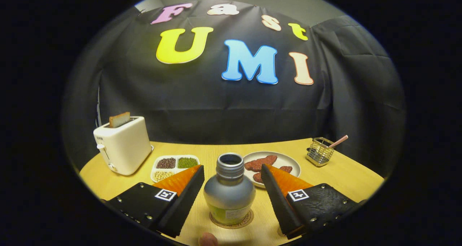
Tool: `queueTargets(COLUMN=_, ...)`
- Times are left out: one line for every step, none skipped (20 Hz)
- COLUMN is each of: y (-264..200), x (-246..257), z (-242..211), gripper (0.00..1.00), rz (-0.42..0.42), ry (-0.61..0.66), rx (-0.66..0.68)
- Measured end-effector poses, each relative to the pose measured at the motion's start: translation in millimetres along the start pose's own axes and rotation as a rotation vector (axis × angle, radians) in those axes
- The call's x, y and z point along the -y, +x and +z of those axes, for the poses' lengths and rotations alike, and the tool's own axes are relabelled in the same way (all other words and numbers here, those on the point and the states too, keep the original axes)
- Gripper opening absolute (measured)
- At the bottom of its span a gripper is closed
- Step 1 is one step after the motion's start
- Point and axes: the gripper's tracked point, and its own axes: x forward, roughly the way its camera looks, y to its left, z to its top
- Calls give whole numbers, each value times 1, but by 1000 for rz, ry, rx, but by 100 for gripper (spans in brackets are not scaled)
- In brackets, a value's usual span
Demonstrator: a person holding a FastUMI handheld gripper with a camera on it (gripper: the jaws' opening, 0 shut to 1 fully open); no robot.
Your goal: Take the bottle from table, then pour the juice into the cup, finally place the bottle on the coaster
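On the pale wooden tabletop a white toaster stands at the far left with a slice of toast poking up from its slot. Beside it lies a white divided tray of dark, green and pale beans. Next comes a white plate carrying reddish-brown pieces, then a small wire basket holding a pink-striped straw.

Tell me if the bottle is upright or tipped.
Upright: the bottle stands on the coaster, uncapped mouth upward, between the open claw fingers.
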Motion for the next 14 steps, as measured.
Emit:
queueTargets(y=-6, x=1, z=17, gripper=97, rz=6, ry=8, rx=31)
queueTargets(y=-12, x=1, z=36, gripper=97, rz=18, ry=10, rx=60)
queueTargets(y=-19, x=-1, z=55, gripper=97, rz=43, ry=12, rx=74)
queueTargets(y=-26, x=-4, z=71, gripper=96, rz=71, ry=17, rx=78)
queueTargets(y=-34, x=-5, z=89, gripper=96, rz=89, ry=27, rx=80)
queueTargets(y=-42, x=-6, z=108, gripper=97, rz=104, ry=26, rx=87)
queueTargets(y=-50, x=-7, z=128, gripper=96, rz=123, ry=21, rx=91)
queueTargets(y=-59, x=-13, z=147, gripper=96, rz=153, ry=11, rx=93)
queueTargets(y=-69, x=-19, z=167, gripper=96, rz=179, ry=-1, rx=93)
queueTargets(y=-79, x=-24, z=187, gripper=97, rz=211, ry=-9, rx=98)
queueTargets(y=-91, x=-28, z=210, gripper=96, rz=226, ry=-9, rx=109)
queueTargets(y=-101, x=-30, z=229, gripper=96, rz=246, ry=-2, rx=118)
queueTargets(y=-110, x=-32, z=249, gripper=96, rz=254, ry=5, rx=136)
queueTargets(y=-118, x=-31, z=267, gripper=96, rz=249, ry=14, rx=153)
